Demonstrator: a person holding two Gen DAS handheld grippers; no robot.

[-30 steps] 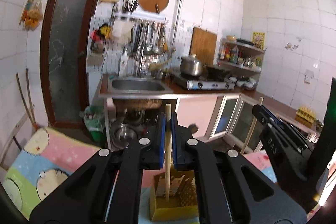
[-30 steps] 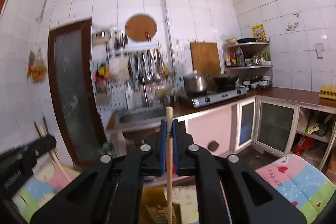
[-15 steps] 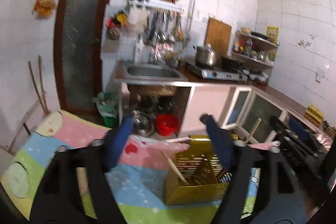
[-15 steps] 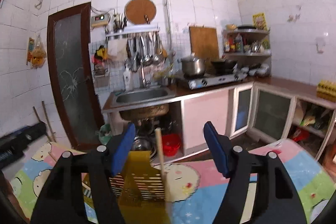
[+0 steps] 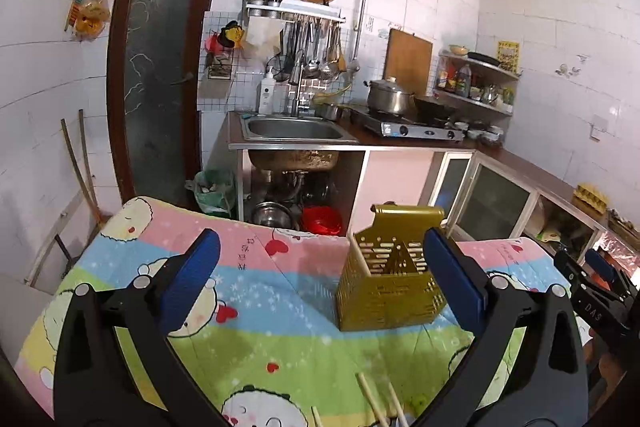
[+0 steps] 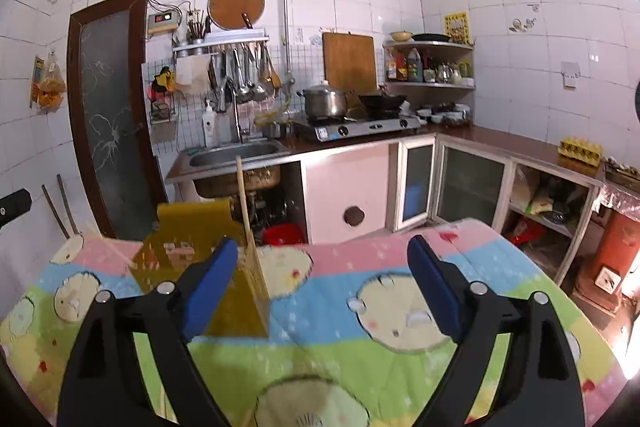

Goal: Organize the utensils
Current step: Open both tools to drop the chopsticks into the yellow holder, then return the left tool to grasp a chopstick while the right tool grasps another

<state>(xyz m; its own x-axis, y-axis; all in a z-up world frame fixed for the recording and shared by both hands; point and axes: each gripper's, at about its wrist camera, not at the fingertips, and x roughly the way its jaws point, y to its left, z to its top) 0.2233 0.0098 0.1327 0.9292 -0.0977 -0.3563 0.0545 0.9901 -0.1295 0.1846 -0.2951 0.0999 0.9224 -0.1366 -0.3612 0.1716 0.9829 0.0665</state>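
Both sets of tongs are spread wide and their jaws are opening right now, with nothing pinched between either pair. The left gripper (image 5: 320, 275) hangs over the cartoon-print cloth in pink, blue and green stripes (image 5: 256, 343) that covers the table.

The task's thing, a yellow slotted plastic utensil holder (image 5: 390, 287), stands upright on that cloth. In the left wrist view it's at about 2 o'clock from the gap between the blue pads (image 5: 192, 275), just inside the right-hand pad but not touching it as far as I can tell. A few pale wooden chopsticks (image 5: 376, 401) lie loose on the cloth at 6 o'clock, low in the frame. The right gripper (image 5: 600, 291) peeks in at 3 o'clock, black with a bit of blue.

From the right wrist view, the right gripper (image 6: 322, 283) has the same holder (image 6: 192, 223) at roughly 10 o'clock, partly behind its left pad. One wooden chopstick (image 6: 246, 211) stands in the holder, leaning a little and poking well above the rim. It's blurry there, so I can't say which slot it sits in.

Behind everything, at 12 o'clock, there's a steel sink (image 5: 294, 129).
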